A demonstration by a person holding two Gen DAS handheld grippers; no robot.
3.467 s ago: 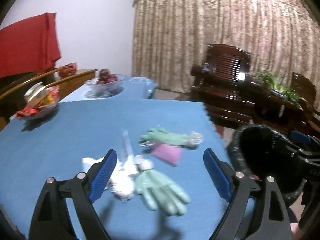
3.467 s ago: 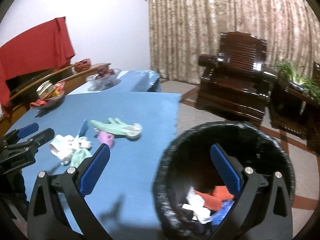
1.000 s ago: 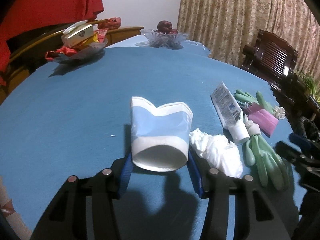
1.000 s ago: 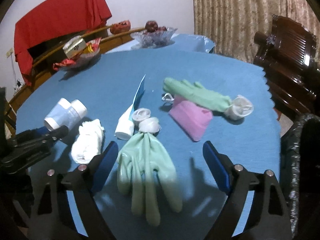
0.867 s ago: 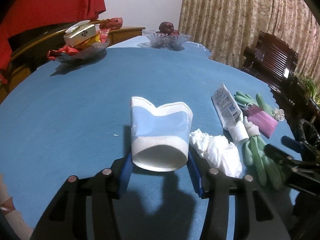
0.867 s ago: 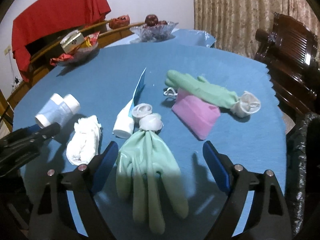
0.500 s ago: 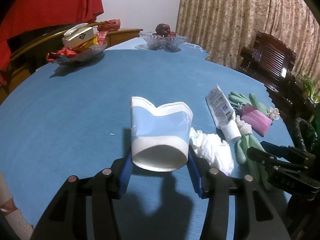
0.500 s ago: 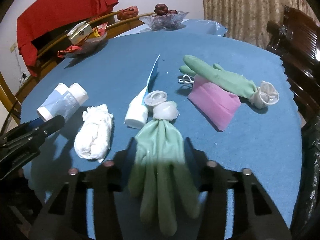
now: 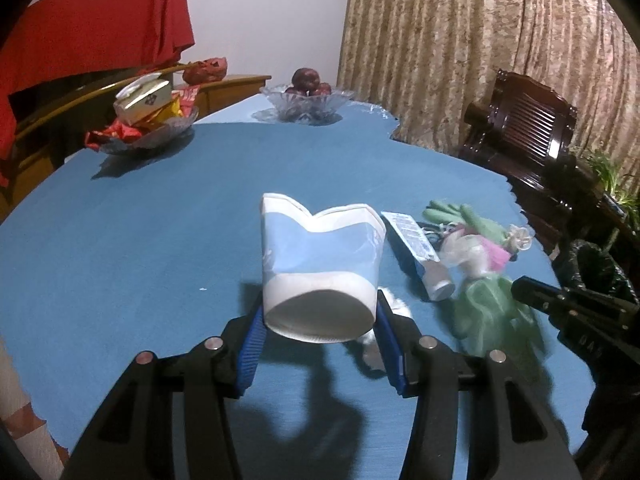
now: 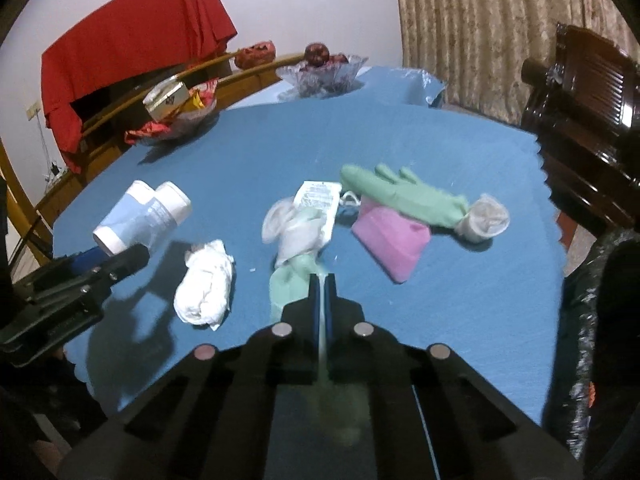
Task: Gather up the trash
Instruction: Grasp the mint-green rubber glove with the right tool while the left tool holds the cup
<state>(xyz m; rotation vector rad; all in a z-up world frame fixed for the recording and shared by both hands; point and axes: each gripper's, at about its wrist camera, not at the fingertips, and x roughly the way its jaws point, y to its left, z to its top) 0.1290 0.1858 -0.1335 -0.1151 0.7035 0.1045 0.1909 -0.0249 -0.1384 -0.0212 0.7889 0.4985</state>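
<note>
Wide bare blue tablecloth lies left of the tissue wad, all the way to the snack dish. Right of the wad it's crowded: tube, pink pouch, green glove, then the black bin at the edge.

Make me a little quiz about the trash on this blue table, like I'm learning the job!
1. True or false: the left hand-held gripper holds a crushed blue-and-white paper cup.
2. What is the right hand-held gripper shut on? A) the white tissue wad B) a green rubber glove C) the pink cloth
3. Fill in: the second green glove lies across the ____ cloth.

Key: 1 true; 2 B; 3 pink.
</note>
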